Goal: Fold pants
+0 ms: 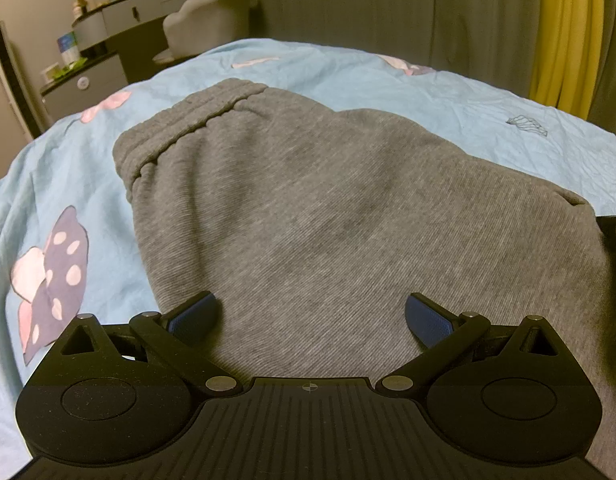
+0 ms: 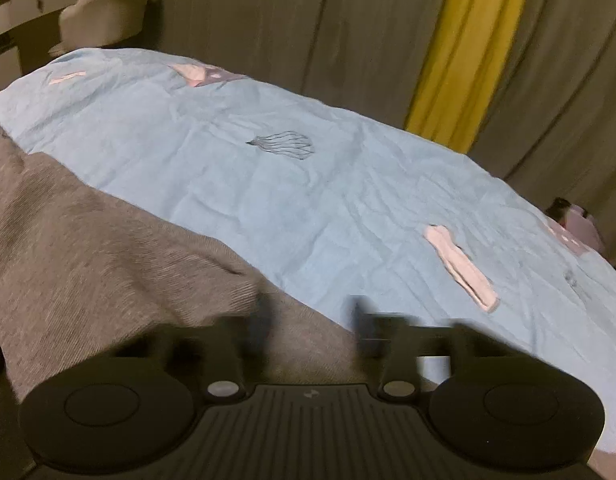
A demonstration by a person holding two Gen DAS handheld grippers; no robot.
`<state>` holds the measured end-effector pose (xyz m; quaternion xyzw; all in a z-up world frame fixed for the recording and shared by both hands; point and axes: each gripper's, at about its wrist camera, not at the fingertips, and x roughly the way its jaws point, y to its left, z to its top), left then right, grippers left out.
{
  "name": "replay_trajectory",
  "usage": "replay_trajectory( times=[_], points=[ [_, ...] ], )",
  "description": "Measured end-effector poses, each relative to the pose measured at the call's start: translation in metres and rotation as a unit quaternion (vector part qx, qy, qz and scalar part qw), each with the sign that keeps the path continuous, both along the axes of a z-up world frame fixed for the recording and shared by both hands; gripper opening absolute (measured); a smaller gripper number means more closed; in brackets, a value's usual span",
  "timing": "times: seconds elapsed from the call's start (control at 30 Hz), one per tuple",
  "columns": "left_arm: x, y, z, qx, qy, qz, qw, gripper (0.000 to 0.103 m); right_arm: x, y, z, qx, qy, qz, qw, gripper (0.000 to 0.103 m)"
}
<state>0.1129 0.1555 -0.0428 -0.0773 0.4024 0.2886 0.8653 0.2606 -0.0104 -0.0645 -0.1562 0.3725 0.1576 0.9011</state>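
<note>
1. The grey pants [image 1: 328,208] are lying on a bed covered by a light blue sheet [image 1: 428,92] printed with pink and navy shapes.
2. In the left wrist view the pants are filling the middle of the scene, with the ribbed waistband [image 1: 187,124] sitting at the far left and the cloth spreading toward the near right.
3. The left gripper [image 1: 312,316] is hovering over the near part of the pants, its blue-padded fingers [image 1: 195,314] standing wide apart and gripping nothing.
4. The right gripper [image 2: 312,316] is hanging over the right edge of the pants [image 2: 107,248], where grey cloth is meeting the blue sheet [image 2: 308,184].
5. Its fingers [image 2: 263,312] are showing as motion-blurred, with a clear gap between them and cloth visible through the gap; they are spread and holding nothing.
6. In the right wrist view the pants are taking up the near left, while bare sheet is stretching away to the far right.
7. Beyond the bed, grey curtains [image 2: 267,20] with a yellow panel [image 2: 468,40] are hanging at the far side.
8. At the far left a padded pale chair [image 1: 211,16] is standing beside a dresser [image 1: 119,20] carrying bottles.
</note>
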Motion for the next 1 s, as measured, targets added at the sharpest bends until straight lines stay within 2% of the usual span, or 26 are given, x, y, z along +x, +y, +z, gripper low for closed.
replay_trajectory(
  times=[0.1,0.13,0.17,0.23,0.3,0.33,0.37,0.4,0.43,0.5,0.6,0.67,0.8,0.83,0.87,0.93,1.0],
  points=[
    [0.001,0.0,0.0,0.002,0.0,-0.002,1.0,0.103,0.009,0.01,-0.009,-0.042,-0.034,-0.02,0.998,0.0],
    [0.0,0.0,0.0,0.001,-0.001,-0.002,1.0,0.103,0.014,0.006,-0.007,-0.039,-0.043,-0.04,0.997,0.0],
    [0.0,0.001,-0.001,0.0,-0.001,-0.002,1.0,0.103,0.018,0.0,-0.002,-0.023,-0.043,-0.061,0.997,0.0],
    [0.001,0.001,-0.001,-0.002,-0.002,-0.001,1.0,0.103,0.024,-0.021,0.011,0.056,-0.019,-0.083,0.995,0.002],
    [0.002,0.001,-0.001,-0.001,-0.002,0.0,1.0,0.103,0.023,-0.037,0.02,0.133,0.03,-0.052,0.989,0.007],
    [0.002,0.001,-0.001,-0.001,-0.002,-0.001,1.0,0.103,0.021,-0.04,0.021,0.147,0.048,-0.037,0.987,0.025],
    [0.002,0.001,-0.001,-0.002,-0.002,-0.001,1.0,0.103,0.017,-0.041,0.023,0.157,0.062,-0.023,0.985,0.053],
    [0.002,0.001,-0.001,-0.002,-0.002,-0.001,1.0,0.103,0.012,-0.041,0.024,0.157,0.065,-0.013,0.985,0.063],
    [0.002,0.001,-0.001,-0.003,-0.002,-0.001,1.0,0.103,0.007,-0.04,0.024,0.149,0.062,-0.007,0.987,0.066],
    [0.002,0.002,-0.001,-0.005,-0.003,-0.001,1.0,0.103,-0.001,-0.039,0.023,0.143,0.063,0.02,0.987,0.064],
    [0.002,0.002,-0.001,-0.005,-0.002,-0.002,1.0,0.103,-0.005,-0.034,0.02,0.134,0.069,0.023,0.988,0.057],
    [0.002,0.002,-0.001,-0.005,-0.003,-0.002,1.0,0.103,-0.004,-0.027,0.014,0.11,0.062,0.025,0.992,0.048],
    [0.002,0.002,0.0,-0.005,-0.002,-0.002,1.0,0.103,0.002,-0.021,0.007,0.106,0.085,0.027,0.99,0.047],
    [0.002,0.002,0.0,-0.005,-0.002,-0.002,1.0,0.103,0.002,-0.018,0.008,0.104,0.085,0.038,0.99,0.036],
    [0.002,0.002,0.0,-0.005,-0.002,-0.001,1.0,0.103,0.002,-0.015,0.009,0.102,0.083,0.045,0.99,0.02],
    [0.002,0.002,0.0,-0.005,-0.002,-0.002,1.0,0.103,-0.001,-0.006,0.008,0.077,0.071,0.05,0.993,0.013],
    [0.002,0.003,-0.001,-0.006,-0.004,-0.003,1.0,0.103,-0.005,0.009,0.01,0.02,0.02,0.057,0.998,0.011]
  ],
)
